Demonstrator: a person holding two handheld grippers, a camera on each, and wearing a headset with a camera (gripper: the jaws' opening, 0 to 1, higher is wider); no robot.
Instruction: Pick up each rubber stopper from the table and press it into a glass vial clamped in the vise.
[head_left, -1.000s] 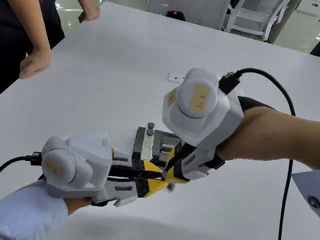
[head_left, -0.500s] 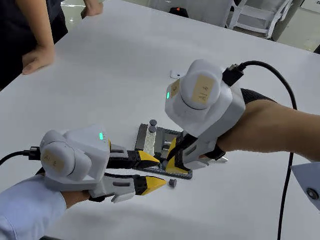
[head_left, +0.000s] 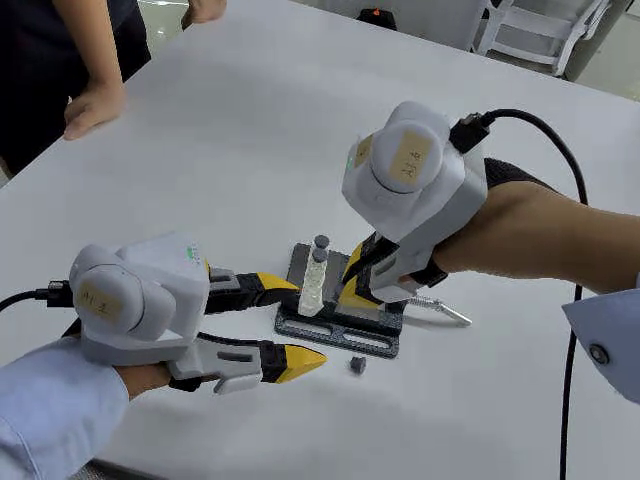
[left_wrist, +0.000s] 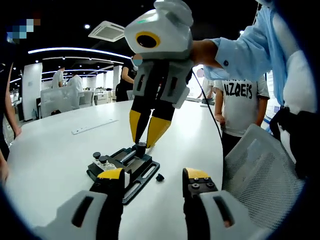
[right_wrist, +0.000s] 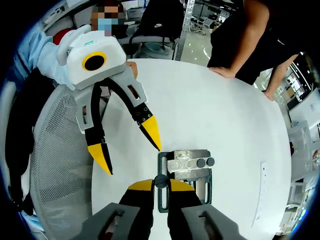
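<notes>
A black vise (head_left: 340, 322) sits on the white table (head_left: 250, 150) and clamps glass vials (head_left: 313, 285); two of them carry grey stoppers (head_left: 321, 243). My right gripper (head_left: 352, 290) points down over the vise's near end, shut on a dark rubber stopper (right_wrist: 160, 181). In the left gripper view the right gripper (left_wrist: 144, 142) holds that stopper (left_wrist: 141, 146) just above the vise (left_wrist: 125, 167). My left gripper (head_left: 290, 320) is open to the left of the vise with nothing between its fingers. A loose stopper (head_left: 357, 366) lies on the table in front of the vise.
The vise's metal handle (head_left: 440, 308) sticks out to the right. A person's hand (head_left: 95, 105) rests on the table's far left edge. A white strip (left_wrist: 95, 126) lies farther off on the table. White chairs (head_left: 530, 30) stand beyond the far edge.
My left gripper has opened wide and drawn back to the left from the vise. The right gripper stays over the vise. The head camera has shifted.
</notes>
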